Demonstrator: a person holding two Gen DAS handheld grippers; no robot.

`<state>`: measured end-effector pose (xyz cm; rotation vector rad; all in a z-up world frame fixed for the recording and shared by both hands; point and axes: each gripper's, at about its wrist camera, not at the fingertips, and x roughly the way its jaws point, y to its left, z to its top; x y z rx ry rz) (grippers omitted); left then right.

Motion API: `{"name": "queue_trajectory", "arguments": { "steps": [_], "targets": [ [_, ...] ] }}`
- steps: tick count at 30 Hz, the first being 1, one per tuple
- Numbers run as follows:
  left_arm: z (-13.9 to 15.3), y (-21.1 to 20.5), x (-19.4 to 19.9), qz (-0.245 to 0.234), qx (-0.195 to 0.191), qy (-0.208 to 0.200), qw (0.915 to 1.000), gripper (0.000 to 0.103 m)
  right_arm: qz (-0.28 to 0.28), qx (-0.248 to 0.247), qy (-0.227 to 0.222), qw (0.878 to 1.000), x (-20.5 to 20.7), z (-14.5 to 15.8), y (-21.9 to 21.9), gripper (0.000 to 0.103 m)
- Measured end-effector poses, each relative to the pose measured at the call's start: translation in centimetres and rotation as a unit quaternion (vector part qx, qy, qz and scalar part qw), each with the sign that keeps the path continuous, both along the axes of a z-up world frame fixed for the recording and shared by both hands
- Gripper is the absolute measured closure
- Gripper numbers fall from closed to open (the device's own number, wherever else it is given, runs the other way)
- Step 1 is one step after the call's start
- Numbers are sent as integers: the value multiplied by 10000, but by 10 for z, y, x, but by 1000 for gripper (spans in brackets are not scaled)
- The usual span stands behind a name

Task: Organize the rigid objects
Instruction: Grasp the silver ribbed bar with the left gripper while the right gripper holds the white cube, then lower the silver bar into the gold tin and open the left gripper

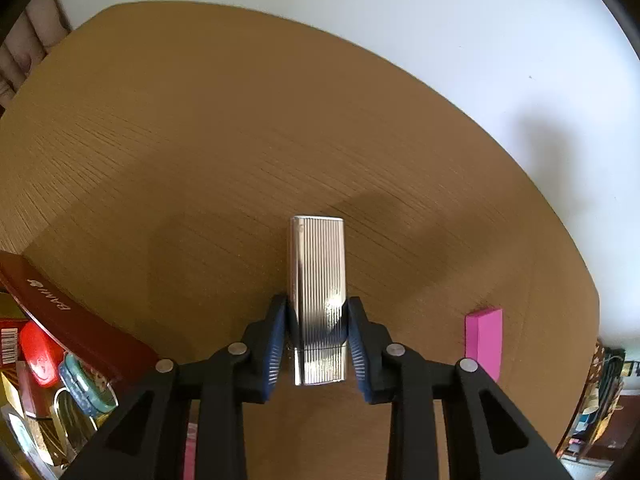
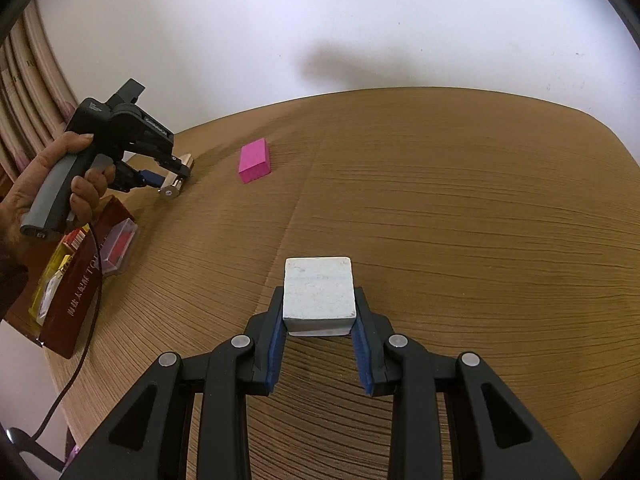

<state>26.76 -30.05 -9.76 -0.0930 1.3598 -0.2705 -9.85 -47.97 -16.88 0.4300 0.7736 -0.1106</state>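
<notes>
At the left of the right-wrist frame, your left gripper [image 2: 173,178] had its fingers [image 1: 276,340] clamped on the silver case [image 1: 318,280], low over the bench [image 1: 200,140] beside the box [image 1: 72,320] of oddments. The case was ribbed and shiny, gripped only near one end, so it could have pivoted or slid out. The pink block [image 2: 255,160] lay free at centre. Lower centre, your right gripper [image 2: 319,316] pinched the white block [image 2: 319,292] by its near edge; a tilt might have dropped it.
</notes>
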Motion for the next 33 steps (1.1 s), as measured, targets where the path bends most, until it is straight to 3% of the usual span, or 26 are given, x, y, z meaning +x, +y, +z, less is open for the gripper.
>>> {"name": "queue_trajectory", "arguments": {
  "steps": [3,7,13,15,19,24,31,33],
  "targets": [
    [12,5,-23,-74,-280,-144,9995,73,-14,-8,16,10000,0,0,0,75],
    [45,5,-77,-536,-645,-465,9954,73,-9,-35,37,10000,2,-1,1,75],
    [99,61,-141,-833,-1125,-626,9882,73,-16,-170,100,9998,7,-1,7,75],
    [116,87,-137,-805,-1032,-698,9889,73,-14,-231,125,9997,10,-2,10,75],
    [133,150,-120,-535,-491,-923,9931,73,-13,-288,151,9995,12,-2,12,75],
    [114,188,-93,-463,152,-777,9958,73,-10,-388,198,9990,16,-1,12,75],
    [72,196,-80,-412,229,-817,9955,73,-17,-480,246,9985,22,-2,17,76],
    [56,194,-73,-429,225,-640,9968,73,-18,-506,255,9984,23,-2,18,76]
  ]
}}
